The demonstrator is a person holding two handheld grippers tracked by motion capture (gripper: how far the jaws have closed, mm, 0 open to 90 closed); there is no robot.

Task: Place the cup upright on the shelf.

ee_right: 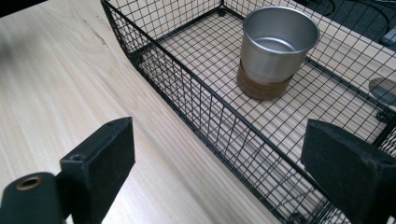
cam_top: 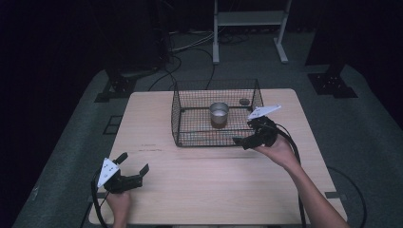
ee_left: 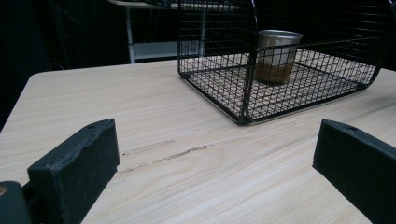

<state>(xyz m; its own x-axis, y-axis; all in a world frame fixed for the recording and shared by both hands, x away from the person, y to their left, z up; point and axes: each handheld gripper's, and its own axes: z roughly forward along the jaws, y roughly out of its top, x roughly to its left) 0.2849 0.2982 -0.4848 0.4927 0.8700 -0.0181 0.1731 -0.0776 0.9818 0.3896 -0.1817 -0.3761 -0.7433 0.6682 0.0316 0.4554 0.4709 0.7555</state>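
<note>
Both tools gape empty; right tool [cam_top: 248,134] nears basket [cam_top: 177,116], metal cup [cam_top: 219,114] inside awaits grasping.

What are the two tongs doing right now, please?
Left tongs: open, empty, over the table.
Right tongs: open, empty, at the wire basket.

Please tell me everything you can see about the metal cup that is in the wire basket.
The metal cup is a small round cup of dull silver metal, like steel, with a thin rolled rim and walls that narrow slightly downward. A brown band, like cork, wraps its base. It stands upright and looks empty. It rests on the mesh floor of the black wire basket, near the middle, away from the walls. Nothing else touches it; the open right tool is at the basket's near wall.
</note>
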